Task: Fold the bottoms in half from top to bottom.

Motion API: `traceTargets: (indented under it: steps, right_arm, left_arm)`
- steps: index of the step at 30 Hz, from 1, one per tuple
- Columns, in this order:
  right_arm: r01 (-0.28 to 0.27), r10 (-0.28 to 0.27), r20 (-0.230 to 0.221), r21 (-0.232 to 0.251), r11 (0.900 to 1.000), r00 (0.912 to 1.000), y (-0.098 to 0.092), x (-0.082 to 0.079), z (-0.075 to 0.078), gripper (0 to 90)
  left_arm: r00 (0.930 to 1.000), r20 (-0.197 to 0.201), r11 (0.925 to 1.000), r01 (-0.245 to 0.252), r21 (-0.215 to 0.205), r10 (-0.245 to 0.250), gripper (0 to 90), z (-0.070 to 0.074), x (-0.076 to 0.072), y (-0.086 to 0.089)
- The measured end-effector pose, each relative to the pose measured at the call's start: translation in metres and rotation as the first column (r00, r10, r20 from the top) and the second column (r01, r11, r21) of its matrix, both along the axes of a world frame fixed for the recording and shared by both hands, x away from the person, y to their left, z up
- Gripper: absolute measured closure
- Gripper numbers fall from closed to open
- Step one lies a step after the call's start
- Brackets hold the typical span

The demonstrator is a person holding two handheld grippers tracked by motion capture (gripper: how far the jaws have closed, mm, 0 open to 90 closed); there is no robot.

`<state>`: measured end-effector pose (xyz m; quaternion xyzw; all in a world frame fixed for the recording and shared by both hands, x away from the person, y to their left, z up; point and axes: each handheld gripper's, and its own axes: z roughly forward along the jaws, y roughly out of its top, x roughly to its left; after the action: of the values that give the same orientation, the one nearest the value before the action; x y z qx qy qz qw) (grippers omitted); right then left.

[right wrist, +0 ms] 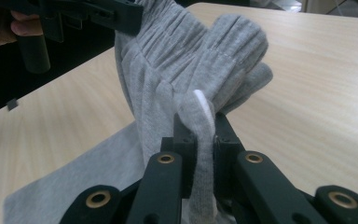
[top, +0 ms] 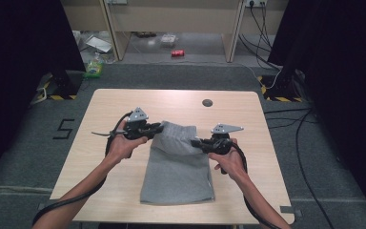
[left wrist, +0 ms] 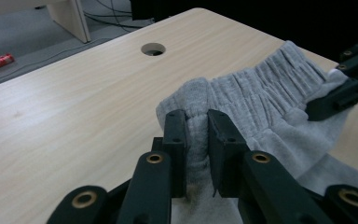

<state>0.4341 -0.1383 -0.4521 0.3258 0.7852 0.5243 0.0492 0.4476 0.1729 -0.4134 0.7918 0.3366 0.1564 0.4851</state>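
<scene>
The pale wooden rectangular worktop [top: 105, 143] is carrying a grey knitted cotton garment with a gathered elastic waistband [top: 177, 176], apparently shorts or jogging trousers. Its long axis is running from the person's edge away toward the far side, the lower part lying flat and the waistband end being raised off the surface. The left gripper [top: 158, 128] is pinching the waistband's left corner, its jaws pressed together on the fabric, as the left gripper view confirms [left wrist: 196, 135]. The right gripper [top: 195, 142] is likewise clamping the opposite corner, with a white label [right wrist: 204, 109] folded between its jaws [right wrist: 204, 140]. The waistband is spanning between the two grippers, each equally near its own corner, so any fold would be going along the long axis toward the person. The garment's near hem is lying flat; the layers beneath the bunched waistband are hidden, and a small round cable hole [top: 207, 102] is sitting beyond.
</scene>
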Motion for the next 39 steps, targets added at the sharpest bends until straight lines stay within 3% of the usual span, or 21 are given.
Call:
traceTargets:
  steps: [1, 7, 8, 14, 25, 27, 30, 31, 34, 39]
  right_arm:
    - [-0.006, 0.006, 0.001, 0.001, 1.0, 1.0, 0.0, -0.004, -0.001, 84.0]
    - [-0.019, 0.019, 0.011, -0.002, 1.0, 0.9998, 0.001, -0.02, -0.005, 83.9]
    - [-0.022, 0.022, 0.011, -0.002, 1.0, 0.9997, 0.0, -0.027, -0.007, 83.9]
    - [-0.035, 0.035, -0.008, -0.009, 0.999, 0.9994, 0.0, -0.044, -0.017, 83.8]
    - [-0.056, 0.056, 0.002, -0.068, 0.996, 0.9984, 0.001, -0.071, -0.027, 82.6]
    - [-0.068, 0.069, 0.005, -0.109, 0.992, 0.9976, 0.002, -0.078, -0.03, 75.1]
    - [-0.077, 0.079, 0.012, -0.137, 0.988, 0.9968, 0.004, -0.084, -0.032, 65.5]
    - [-0.081, 0.082, 0.002, -0.132, 0.988, 0.9966, 0.003, -0.085, -0.031, 62.2]
    - [-0.081, 0.081, -0.004, -0.1, 0.992, 0.9967, 0.0, -0.09, -0.026, 54.7]
    - [-0.069, 0.07, 0.008, -0.079, 0.994, 0.9975, -0.007, -0.091, -0.016, 51.8]
  left_arm:
    - [1.0, 0.002, 1.0, 0.005, -0.004, -0.005, 77.9, -0.002, -0.009, 0.002]
    - [0.9996, -0.005, 0.9994, 0.028, -0.021, -0.028, 77.9, -0.008, -0.03, 0.006]
    - [0.9991, -0.022, 0.9987, 0.035, -0.037, -0.036, 77.9, -0.013, -0.038, 0.009]
    - [0.9982, -0.034, 0.9982, 0.047, -0.037, -0.049, 77.6, -0.03, -0.062, 0.012]
    - [0.9956, -0.049, 0.9948, 0.077, -0.068, -0.08, 76.9, -0.047, -0.092, 0.014]
    - [0.9945, -0.059, 0.9945, 0.083, -0.064, -0.087, 74.0, -0.052, -0.097, 0.013]
    - [0.9934, -0.078, 0.9923, 0.076, -0.098, -0.084, 66.9, -0.058, -0.103, 0.018]
    - [0.9934, -0.078, 0.9923, 0.076, -0.098, -0.084, 64.8, -0.058, -0.103, 0.018]
    - [0.994, -0.072, 0.9857, 0.071, -0.153, -0.082, 62.9, -0.054, -0.108, 0.029]
    - [0.9968, -0.066, 0.9851, 0.033, -0.169, -0.045, 61.4, -0.051, -0.104, 0.041]
